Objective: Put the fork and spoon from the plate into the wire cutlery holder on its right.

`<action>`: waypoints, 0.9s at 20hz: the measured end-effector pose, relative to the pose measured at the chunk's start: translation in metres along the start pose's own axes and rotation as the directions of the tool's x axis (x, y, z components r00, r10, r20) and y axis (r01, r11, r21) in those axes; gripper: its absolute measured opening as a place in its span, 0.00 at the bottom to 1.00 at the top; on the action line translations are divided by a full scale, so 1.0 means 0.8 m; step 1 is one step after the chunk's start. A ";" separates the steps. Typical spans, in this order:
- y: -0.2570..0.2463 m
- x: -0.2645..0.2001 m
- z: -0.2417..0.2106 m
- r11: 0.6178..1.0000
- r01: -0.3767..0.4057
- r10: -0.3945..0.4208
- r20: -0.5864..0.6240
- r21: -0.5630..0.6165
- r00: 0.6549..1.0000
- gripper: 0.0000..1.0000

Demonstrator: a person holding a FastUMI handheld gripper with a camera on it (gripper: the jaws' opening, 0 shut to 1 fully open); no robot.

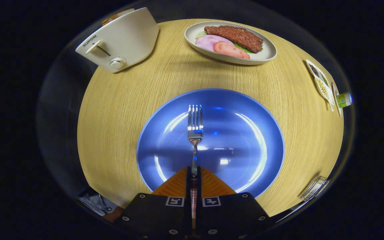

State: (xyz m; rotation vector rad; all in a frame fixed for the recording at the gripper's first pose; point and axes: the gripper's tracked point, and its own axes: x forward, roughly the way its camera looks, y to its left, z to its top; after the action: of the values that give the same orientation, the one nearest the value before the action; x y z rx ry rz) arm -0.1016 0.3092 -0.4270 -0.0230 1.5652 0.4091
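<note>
A silver fork [195, 128] points away from me over the blue plate [245, 133], tines far, its handle running back between my fingers. My gripper [194, 173] is shut on the fork's handle. The plate lies on a round wooden table [128, 100] and appears to hold nothing else. The wire cutlery holder [313, 188] sits at the table's near right edge, to the right of my fingers. I cannot tell whether the fork rests on the plate or hangs just above it.
A white toaster [120, 41] stands at the far left of the table. A white oval dish [268, 53] with meat and sliced food sits at the far side. A small divided tray [320, 83] and a green-labelled bottle [344, 99] are at the right edge.
</note>
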 end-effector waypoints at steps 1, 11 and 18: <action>-0.003 -0.007 0.002 1.000 -0.014 0.013 0.025 0.008 1.000 0.05; -0.152 -0.183 -0.015 0.977 -0.008 -0.056 0.294 0.212 0.954 0.04; -0.280 -0.263 -0.100 0.929 0.046 -0.160 0.287 0.368 0.944 0.05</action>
State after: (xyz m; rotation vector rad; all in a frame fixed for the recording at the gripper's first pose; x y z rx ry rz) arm -0.1092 0.0286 -0.2783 0.2300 1.2957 0.0329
